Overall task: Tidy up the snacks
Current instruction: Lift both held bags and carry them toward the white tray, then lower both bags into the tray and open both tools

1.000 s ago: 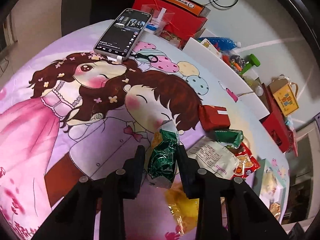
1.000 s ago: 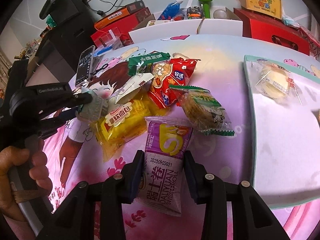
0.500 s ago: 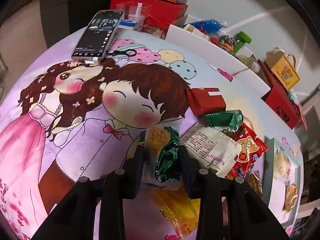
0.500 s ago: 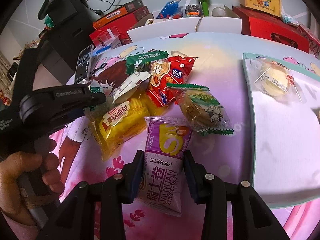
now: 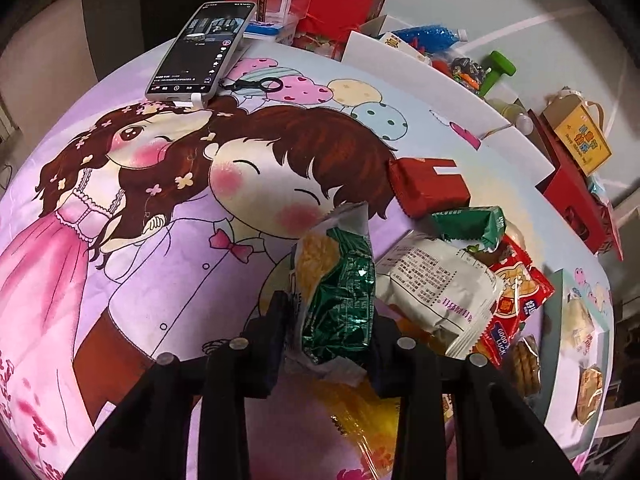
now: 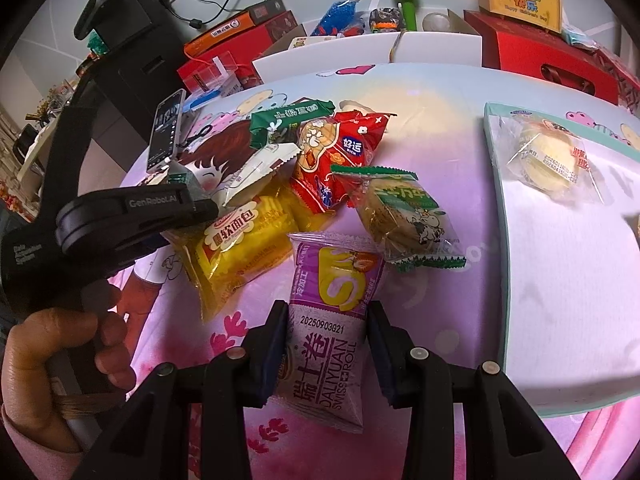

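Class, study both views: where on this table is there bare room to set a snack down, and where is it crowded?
Free: the cartoon cloth between the phone and the snack pile; also the white tray below its one round cake packet. Crowded: the pile around the red packet, yellow bread packet and green-edged packet.
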A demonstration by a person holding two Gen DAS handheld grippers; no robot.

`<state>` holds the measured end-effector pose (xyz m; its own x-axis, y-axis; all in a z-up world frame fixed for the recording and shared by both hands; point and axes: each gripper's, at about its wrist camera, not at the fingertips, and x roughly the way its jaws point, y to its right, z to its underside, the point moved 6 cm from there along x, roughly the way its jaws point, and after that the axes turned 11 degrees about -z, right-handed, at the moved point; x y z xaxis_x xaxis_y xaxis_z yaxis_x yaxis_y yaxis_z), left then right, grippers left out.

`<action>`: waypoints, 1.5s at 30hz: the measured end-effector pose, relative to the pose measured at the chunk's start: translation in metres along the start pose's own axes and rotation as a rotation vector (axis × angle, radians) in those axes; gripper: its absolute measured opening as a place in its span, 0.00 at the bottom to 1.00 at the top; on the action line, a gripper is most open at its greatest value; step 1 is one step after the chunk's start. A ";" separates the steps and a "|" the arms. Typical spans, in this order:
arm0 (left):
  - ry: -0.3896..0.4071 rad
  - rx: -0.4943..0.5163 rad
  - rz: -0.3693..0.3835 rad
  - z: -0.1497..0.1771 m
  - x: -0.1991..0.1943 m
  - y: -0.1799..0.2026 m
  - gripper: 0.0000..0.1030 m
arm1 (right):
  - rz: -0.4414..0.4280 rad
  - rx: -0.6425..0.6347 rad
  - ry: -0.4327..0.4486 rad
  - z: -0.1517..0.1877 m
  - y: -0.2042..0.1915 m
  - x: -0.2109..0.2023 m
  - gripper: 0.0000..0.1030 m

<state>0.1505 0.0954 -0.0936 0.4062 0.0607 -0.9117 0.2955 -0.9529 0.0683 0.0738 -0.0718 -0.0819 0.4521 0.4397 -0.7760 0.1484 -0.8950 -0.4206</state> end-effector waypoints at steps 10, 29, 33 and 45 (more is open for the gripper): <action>0.086 -0.012 0.007 -0.012 -0.033 -0.003 0.28 | -0.010 -0.013 0.066 -0.006 -0.005 -0.022 0.40; 0.207 0.055 0.061 -0.001 -0.090 0.035 0.28 | 0.103 0.052 0.193 -0.027 0.029 -0.083 0.40; 0.208 0.124 0.103 0.013 -0.099 0.063 0.28 | 0.168 0.133 0.213 -0.029 0.064 -0.103 0.40; 0.204 0.375 0.252 0.063 -0.121 0.160 0.28 | 0.328 0.376 0.382 -0.021 0.170 -0.190 0.40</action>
<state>0.0944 -0.0828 0.0023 0.5973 -0.1639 -0.7851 -0.1499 -0.9845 0.0915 0.0315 -0.3097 0.0041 0.7146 0.0262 -0.6991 -0.3398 -0.8605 -0.3795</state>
